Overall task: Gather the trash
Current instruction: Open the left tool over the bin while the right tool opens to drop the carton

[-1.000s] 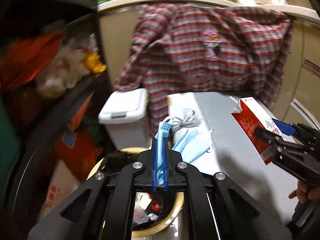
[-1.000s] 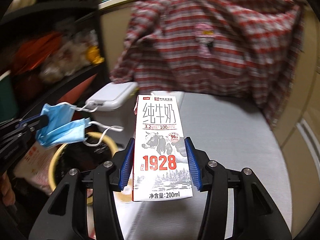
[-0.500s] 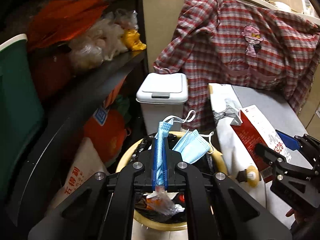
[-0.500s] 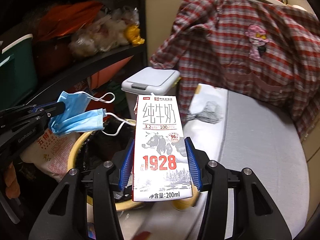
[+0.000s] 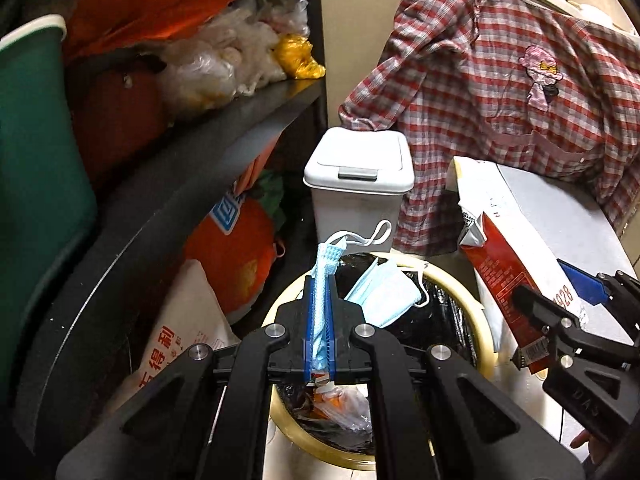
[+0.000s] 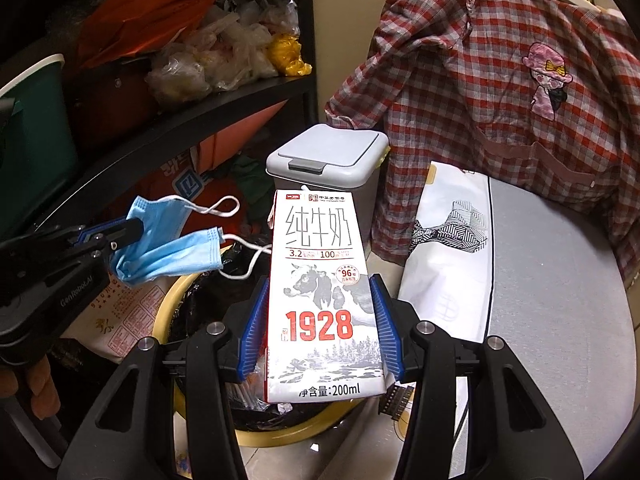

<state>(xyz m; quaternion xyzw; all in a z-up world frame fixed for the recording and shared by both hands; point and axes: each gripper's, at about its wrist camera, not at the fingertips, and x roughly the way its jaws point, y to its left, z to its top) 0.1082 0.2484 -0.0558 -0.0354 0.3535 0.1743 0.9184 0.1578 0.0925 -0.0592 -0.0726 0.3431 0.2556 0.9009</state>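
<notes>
The milk carton [image 6: 324, 296] hides much of the yellow bin's [image 6: 168, 300] dark opening behind it.

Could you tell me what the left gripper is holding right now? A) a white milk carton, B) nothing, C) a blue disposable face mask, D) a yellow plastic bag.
C: the left gripper is shut on the blue disposable face mask, pinched between its fingers.

The milk carton [image 6: 324, 296] reads "纯牛奶", "1928", "净含量:200ml"; the left gripper [image 6: 108, 236] reads "GenRobot.AI".
</notes>
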